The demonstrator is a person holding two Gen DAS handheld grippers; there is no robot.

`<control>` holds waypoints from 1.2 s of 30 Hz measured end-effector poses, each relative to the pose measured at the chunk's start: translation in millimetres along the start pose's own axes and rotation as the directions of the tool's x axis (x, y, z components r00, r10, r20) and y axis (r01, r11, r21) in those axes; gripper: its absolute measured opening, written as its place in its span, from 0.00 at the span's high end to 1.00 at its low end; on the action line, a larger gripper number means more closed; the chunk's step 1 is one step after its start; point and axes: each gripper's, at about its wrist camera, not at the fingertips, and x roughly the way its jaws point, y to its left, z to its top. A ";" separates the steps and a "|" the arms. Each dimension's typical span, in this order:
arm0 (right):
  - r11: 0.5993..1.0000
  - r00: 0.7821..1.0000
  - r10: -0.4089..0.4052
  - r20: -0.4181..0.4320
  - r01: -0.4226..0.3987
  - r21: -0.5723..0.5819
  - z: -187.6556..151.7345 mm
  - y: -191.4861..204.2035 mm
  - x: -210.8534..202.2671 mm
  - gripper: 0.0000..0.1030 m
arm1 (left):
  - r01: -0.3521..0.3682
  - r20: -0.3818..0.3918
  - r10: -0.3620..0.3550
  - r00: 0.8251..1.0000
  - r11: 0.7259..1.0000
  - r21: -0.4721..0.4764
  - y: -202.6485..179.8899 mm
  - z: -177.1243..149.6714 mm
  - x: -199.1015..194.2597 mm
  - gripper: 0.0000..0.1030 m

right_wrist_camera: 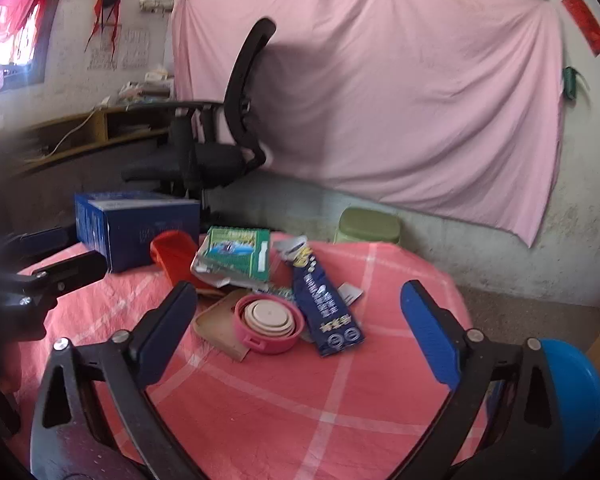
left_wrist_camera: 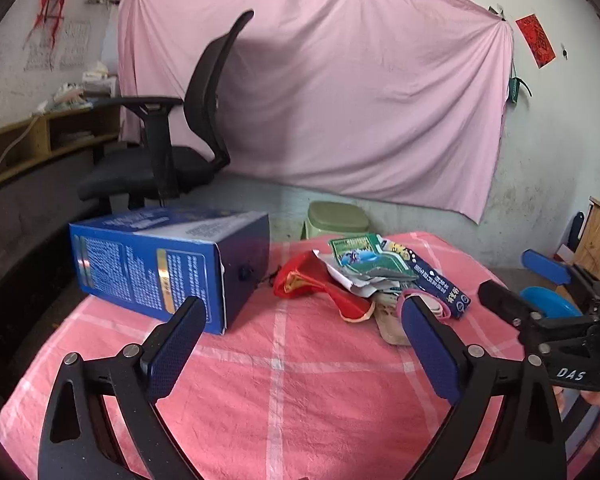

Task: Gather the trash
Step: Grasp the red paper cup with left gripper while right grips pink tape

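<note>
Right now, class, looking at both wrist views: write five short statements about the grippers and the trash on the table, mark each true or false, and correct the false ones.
1. Both the left gripper and the right gripper are open and empty. True.
2. The blue box stands upright. False: it lies on its side.
3. The pink lid rests on a tan card. True.
4. The tablecloth is plain green. False: it is pink with pale stripes.
5. The green packet is in a gripper. False: it lies in the trash pile, unheld.
</note>
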 end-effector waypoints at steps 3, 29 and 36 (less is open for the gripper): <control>1.000 0.997 0.030 -0.071 -0.030 0.003 -1.6 1.2 16.3 0.00 | 0.039 -0.049 -0.040 0.998 0.999 -0.026 4.6 0.5 13.6 0.22; 0.973 0.909 0.217 -0.356 -0.170 0.158 -13.1 -11.4 80.4 0.25 | 0.181 -0.306 -0.257 0.917 0.950 -0.255 10.8 12.7 89.2 0.65; 0.970 0.909 0.226 -0.349 -0.178 0.165 -13.9 -13.1 77.3 0.25 | 0.174 -0.317 -0.275 0.908 0.934 -0.312 17.2 10.6 97.0 0.87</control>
